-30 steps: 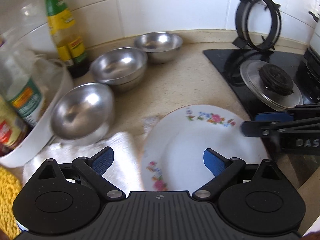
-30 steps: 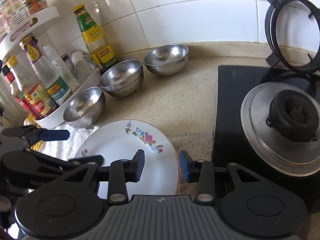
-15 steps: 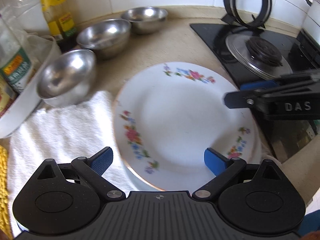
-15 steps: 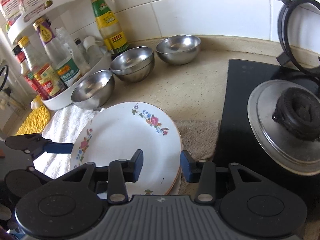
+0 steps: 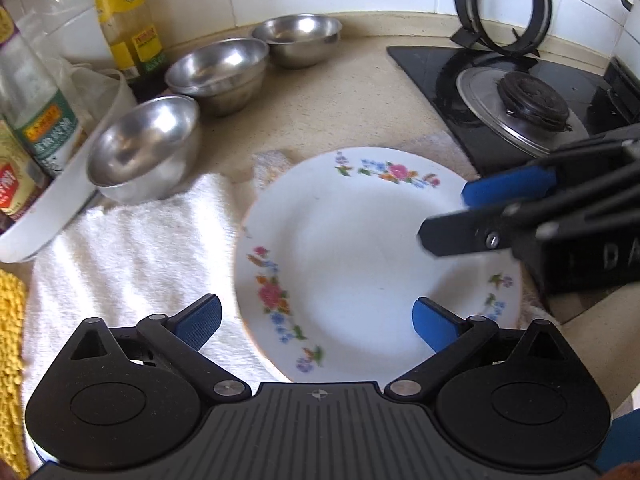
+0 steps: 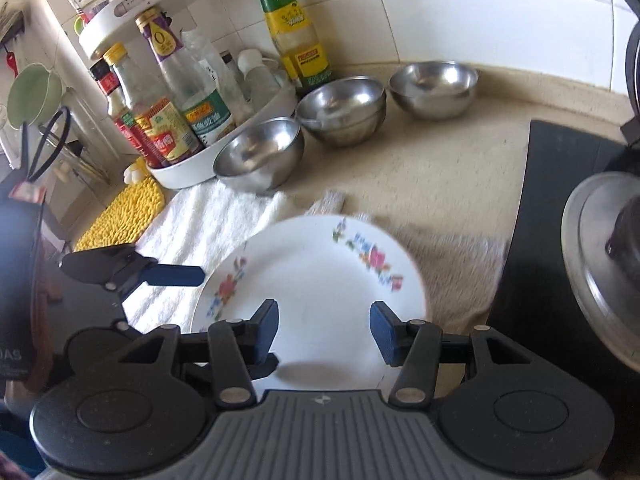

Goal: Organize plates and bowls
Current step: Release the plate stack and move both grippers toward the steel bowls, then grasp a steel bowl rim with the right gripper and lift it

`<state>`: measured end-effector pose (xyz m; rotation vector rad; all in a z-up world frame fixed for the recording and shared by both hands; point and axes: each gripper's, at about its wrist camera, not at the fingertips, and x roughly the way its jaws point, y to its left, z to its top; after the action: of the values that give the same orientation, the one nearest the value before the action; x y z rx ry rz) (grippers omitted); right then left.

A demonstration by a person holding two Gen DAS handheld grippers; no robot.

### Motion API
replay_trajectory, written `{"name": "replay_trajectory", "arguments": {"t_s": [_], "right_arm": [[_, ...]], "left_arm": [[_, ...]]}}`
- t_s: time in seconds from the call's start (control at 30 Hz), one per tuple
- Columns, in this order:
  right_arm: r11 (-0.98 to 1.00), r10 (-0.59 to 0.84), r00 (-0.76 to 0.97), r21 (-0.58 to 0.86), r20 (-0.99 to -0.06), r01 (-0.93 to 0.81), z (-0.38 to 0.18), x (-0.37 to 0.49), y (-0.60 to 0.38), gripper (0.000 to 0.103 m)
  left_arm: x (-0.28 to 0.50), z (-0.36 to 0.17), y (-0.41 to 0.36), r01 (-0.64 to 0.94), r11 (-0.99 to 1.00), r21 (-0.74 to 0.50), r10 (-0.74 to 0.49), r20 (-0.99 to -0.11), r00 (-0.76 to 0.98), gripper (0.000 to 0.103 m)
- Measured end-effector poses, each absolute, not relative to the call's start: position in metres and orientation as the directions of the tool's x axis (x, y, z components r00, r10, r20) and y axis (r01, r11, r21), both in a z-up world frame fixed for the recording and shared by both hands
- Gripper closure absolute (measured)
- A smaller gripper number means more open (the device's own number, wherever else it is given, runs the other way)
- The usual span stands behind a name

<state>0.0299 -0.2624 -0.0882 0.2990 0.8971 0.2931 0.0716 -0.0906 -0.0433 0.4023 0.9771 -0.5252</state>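
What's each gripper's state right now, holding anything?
Left gripper: open, empty, above white floral ceramic plate.
Right gripper: open, empty, over the same plate.

white floral plate (image 5: 360,248), yellow mat (image 6: 120,216)

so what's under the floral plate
A white towel lies under the floral plate on its left side, a beige cloth on its right. Whether more plates sit beneath it is hidden in these views.
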Motion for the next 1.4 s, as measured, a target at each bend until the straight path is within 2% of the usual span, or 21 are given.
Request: {"name": "replay_trajectory", "arguments": {"t_s": [0.23,0.5,0.77,0.97,1.1,1.13,1.2,1.27,1.33,1.4], "right_arm": [[0.927,0.357,0.595,0.353,-0.720,-0.129,-0.080,0.053,-0.257,0.050],[0.942,0.328,0.618,0.299,-0.715,-0.154,-0.065,0.109,-0.251,0.050],[0.915,0.391,0.559,0.372,-0.731,-0.154,-0.076,0.190,-0.232,0.050],[0.895,0.435,0.528,0.414,-0.729,-0.166,-0.086,0.227,-0.217,0.052],[0.882,0.461,0.492,0.444,-0.739,-0.159,-0.098,0.243,-0.213,0.054],[0.876,0.470,0.488,0.456,-0.736,-0.157,-0.100,0.245,-0.214,0.055],[0.869,0.481,0.482,0.470,-0.732,-0.153,-0.103,0.251,-0.214,0.061],[0.864,0.492,0.462,0.478,-0.738,-0.157,-0.107,0.258,-0.211,0.072],[0.867,0.488,0.453,0.473,-0.746,-0.156,-0.112,0.262,-0.209,0.073],[0.862,0.497,0.439,0.484,-0.749,-0.150,-0.118,0.265,-0.208,0.075]], "left_arm": [[0.092,-0.032,-0.077,0.552,0.828,0.099,-0.228,-0.840,0.493,0.000],[0.149,-0.023,-0.043,0.414,0.905,0.096,-0.156,-0.831,0.533,0.000],[0.204,-0.023,-0.027,0.252,0.967,0.034,-0.112,-0.833,0.542,0.000],[0.223,-0.021,-0.014,0.165,0.986,-0.034,-0.124,-0.809,0.575,0.001],[0.236,-0.030,-0.012,0.134,0.989,-0.059,-0.123,-0.828,0.548,0.015],[0.237,-0.031,-0.010,0.129,0.989,-0.075,-0.134,-0.827,0.545,0.016],[0.241,-0.035,-0.009,0.114,0.991,-0.071,-0.123,-0.825,0.551,0.018],[0.245,-0.040,-0.010,0.106,0.992,-0.068,-0.114,-0.836,0.537,0.026],[0.252,-0.046,-0.009,0.106,0.992,-0.075,-0.119,-0.847,0.518,0.036],[0.254,-0.050,-0.010,0.107,0.992,-0.067,-0.113,-0.851,0.513,0.039]]}}
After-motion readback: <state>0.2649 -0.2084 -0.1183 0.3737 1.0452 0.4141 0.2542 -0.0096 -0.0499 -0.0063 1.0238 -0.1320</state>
